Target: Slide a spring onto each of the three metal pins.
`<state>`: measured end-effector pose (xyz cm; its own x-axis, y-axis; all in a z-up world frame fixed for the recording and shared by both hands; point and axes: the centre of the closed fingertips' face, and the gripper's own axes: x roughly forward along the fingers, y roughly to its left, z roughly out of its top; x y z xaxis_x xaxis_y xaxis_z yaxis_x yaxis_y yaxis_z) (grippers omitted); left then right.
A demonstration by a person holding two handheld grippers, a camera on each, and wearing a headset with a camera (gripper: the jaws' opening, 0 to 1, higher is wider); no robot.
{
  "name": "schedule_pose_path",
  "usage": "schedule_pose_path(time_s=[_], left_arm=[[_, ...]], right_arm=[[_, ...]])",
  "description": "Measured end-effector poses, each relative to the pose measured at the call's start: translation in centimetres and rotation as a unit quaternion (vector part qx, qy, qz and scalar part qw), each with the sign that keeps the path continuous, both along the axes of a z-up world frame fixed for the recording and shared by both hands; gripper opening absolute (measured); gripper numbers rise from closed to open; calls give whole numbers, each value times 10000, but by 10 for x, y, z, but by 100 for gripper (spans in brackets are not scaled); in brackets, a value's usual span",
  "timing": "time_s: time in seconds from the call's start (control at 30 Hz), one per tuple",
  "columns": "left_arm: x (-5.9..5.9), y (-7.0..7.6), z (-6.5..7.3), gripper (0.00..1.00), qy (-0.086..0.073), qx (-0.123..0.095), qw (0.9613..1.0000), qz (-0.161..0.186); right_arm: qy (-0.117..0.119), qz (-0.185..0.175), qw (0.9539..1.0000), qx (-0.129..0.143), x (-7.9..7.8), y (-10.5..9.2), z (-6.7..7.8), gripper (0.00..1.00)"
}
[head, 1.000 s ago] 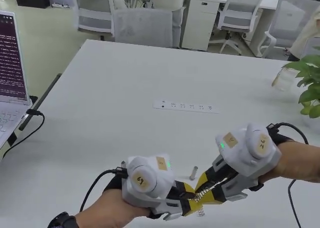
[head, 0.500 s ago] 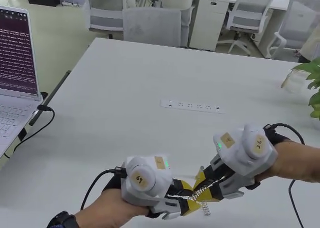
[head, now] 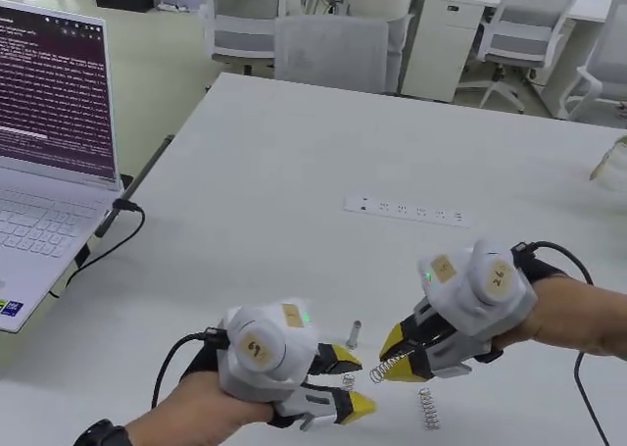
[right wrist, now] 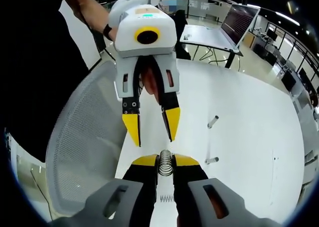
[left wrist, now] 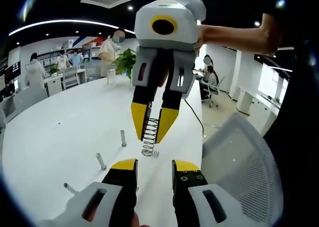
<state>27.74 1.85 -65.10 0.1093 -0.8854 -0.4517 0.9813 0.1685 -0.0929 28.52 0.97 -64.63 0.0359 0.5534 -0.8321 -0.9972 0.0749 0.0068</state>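
My right gripper (head: 392, 358) is shut on a small steel spring (head: 383, 369), which sticks out from its yellow tips toward the left. In the right gripper view the spring (right wrist: 165, 165) sits pinched between the jaws. Facing it a short gap away, my left gripper (head: 351, 379) stands open and holds nothing; its own view shows the same open jaws (left wrist: 155, 165). Three short metal pins (left wrist: 122, 137) (left wrist: 101, 161) (left wrist: 70, 188) rest on the white table; the nearest pin (head: 353, 333) is just behind the grippers. A second spring (head: 427, 407) lies loose on the table below the right gripper.
An open laptop (head: 49, 162) sits at the left edge with a black cable (head: 108, 245) trailing toward me. A white power strip (head: 407, 212) lies mid-table. Office chairs (head: 333, 49) stand beyond the far edge. A mesh chair (right wrist: 84, 152) is below the near edge.
The two grippers were together at the spring; the left gripper has opened and drawn back to the left. The right still holds the spring. The head camera has swung left.
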Motion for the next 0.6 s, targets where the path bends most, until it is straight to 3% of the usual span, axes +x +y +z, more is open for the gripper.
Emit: schedule_pose_path(time_s=[0.6], left_arm=[[20,58,-15,40,198,183,9958,869]], right_arm=[[-75,-427,9990,-113,36,2,-18,8]])
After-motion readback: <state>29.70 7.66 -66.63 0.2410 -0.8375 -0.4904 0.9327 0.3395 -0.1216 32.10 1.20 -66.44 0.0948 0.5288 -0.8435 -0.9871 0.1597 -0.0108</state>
